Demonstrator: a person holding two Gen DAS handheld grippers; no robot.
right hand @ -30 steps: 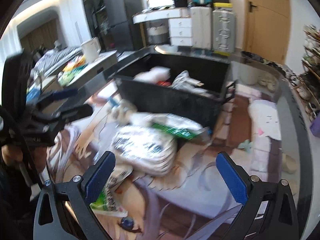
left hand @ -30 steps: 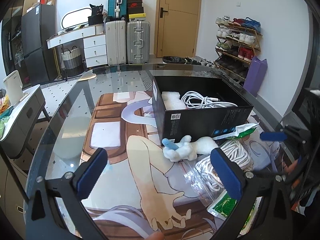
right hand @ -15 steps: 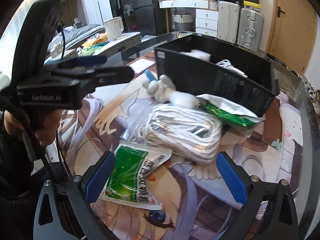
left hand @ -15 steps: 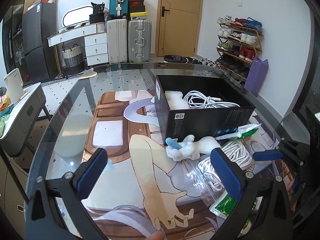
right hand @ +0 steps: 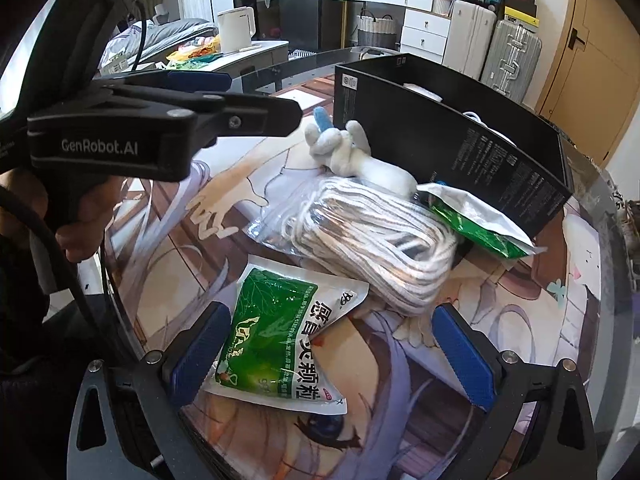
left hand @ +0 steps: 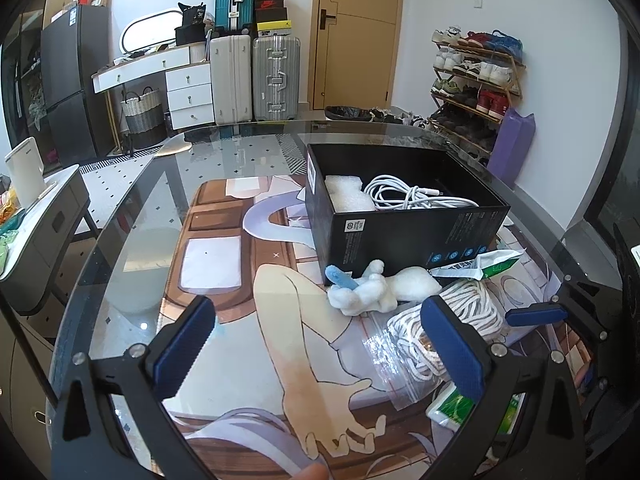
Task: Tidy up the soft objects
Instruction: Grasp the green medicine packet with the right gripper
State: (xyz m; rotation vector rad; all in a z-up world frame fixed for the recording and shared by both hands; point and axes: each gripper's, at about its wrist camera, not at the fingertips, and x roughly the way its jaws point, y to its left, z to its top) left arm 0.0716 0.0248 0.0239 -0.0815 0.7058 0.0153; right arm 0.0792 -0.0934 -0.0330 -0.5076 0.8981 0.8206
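A black box (left hand: 404,236) (right hand: 452,148) stands on the printed mat, holding white foam (left hand: 346,196) and a white cable (left hand: 416,198). In front of it lie a white plush toy with a blue tip (left hand: 368,290) (right hand: 348,152), a bagged coil of white rope (left hand: 448,332) (right hand: 376,240) and two green sachets (right hand: 280,340) (right hand: 476,220). My left gripper (left hand: 320,350) hovers open above the mat, near the plush. My right gripper (right hand: 332,354) is open too, low over the nearer green sachet, nothing between its fingers.
The glass table (left hand: 120,264) has a rounded edge close on the left. Beyond it are suitcases (left hand: 276,78), a white dresser (left hand: 168,80), a shoe rack (left hand: 476,80) and a door. A side table with a kettle (right hand: 236,30) stands to the left.
The right gripper has swung round and down over the rope bag and the green sachet. The left gripper has barely moved, drifting slightly back.
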